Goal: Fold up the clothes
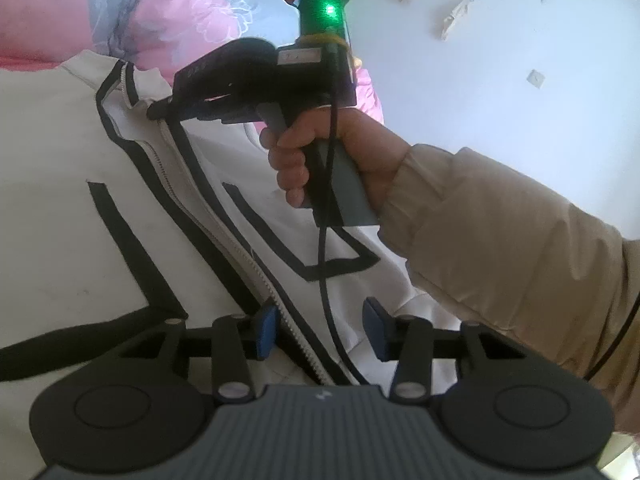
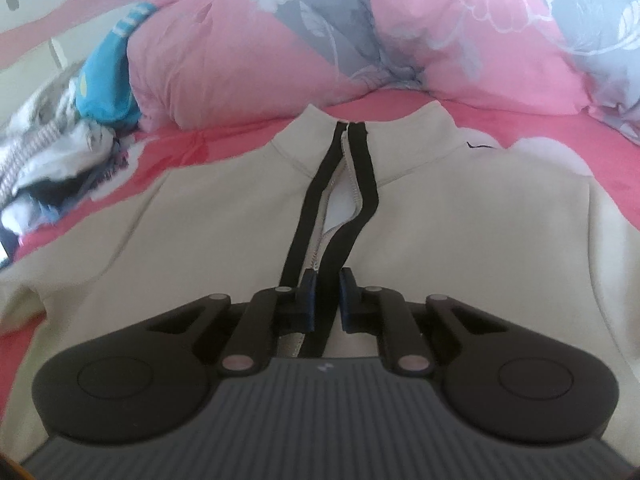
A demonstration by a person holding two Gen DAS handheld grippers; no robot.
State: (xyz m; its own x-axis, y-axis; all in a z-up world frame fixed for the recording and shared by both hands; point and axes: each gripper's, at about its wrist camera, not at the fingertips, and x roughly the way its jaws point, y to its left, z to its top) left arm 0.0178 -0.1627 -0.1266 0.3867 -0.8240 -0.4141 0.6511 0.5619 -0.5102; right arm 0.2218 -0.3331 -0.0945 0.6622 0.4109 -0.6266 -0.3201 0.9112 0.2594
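A cream zip-front jacket [image 2: 460, 220] with black trim lies spread front-up on a bed [image 2: 624, 168] covered in a pink sheet, its collar toward the head of the bed where a pink and grey floral quilt [image 2: 280, 60] is heaped; a pile of other clothes [image 2: 60, 152] sits near the bed's left edge in the right wrist view. The work looks to be at the start of folding: straightening and closing the front before any fold is made. The right tool [image 2: 324, 294] has its pads drawn nearly together on the black placket strip [image 2: 320, 320] beside the zipper [image 1: 224, 232], and appears to pinch it. The left tool [image 1: 320, 332], lower down the garment, stands partly open, astride the zipper line without its pads visibly pressing on cloth. In the left wrist view a hand [image 1: 320, 160] in a beige sleeve [image 1: 500, 248] holds the right tool's handle, a cable trailing from it. The next move probably calls for tugging the placket flat so both front panels meet along the zipper, with the left tool taking hold of the lower front to keep it taut. A small pale logo mark shows on each tool's ribbed body, and a label on the right tool's camera housing is too blurred to read; the blue cloth in the pile carries white lettering that cannot be made out.
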